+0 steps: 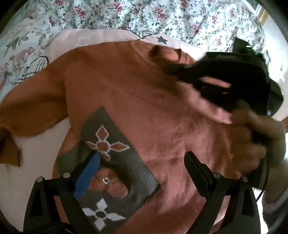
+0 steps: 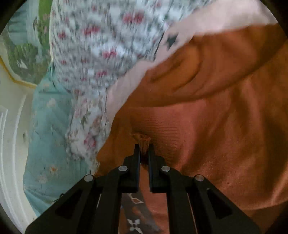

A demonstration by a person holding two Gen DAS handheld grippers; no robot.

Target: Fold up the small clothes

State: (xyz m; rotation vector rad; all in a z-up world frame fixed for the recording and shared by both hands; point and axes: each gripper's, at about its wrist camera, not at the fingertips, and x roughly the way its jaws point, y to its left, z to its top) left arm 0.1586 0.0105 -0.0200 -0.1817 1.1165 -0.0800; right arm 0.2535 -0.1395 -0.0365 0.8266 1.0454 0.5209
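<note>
Right claw (image 2: 144, 149) is pinched together on a ribbed edge of the rust-orange sweater (image 1: 144, 108) — a cuff or hem end, I cannot tell which — with a small tuft of knit showing between its 2 tips. In the left wrist view that same claw (image 1: 162, 54) sits at about 1 o'clock, over the far right shoulder of the garment, its black body blurred and the person's right hand (image 1: 252, 144) wrapped on the handle at 3 o'clock.

Left claw (image 1: 142, 162) stands wide apart and grips nothing, hovering over the lower front, its blue-padded finger above the grey patterned panel (image 1: 117, 158).

From there the sweater's long axis runs from 6 o'clock up to the neckline at 12 o'clock. Its 1 visible sleeve (image 1: 30, 111) lies spread toward 9 o'clock. The garment lies front up on a pale pink cloth with a star (image 1: 161, 40), which itself rests on the floral bed cover (image 1: 162, 16).

The coming move most likely carries the pinched edge across the body toward 9 o'clock; the right claw is the one holding it, so the fold turns on that side, while the left claw is nearer the panel and could pin the middle.
</note>
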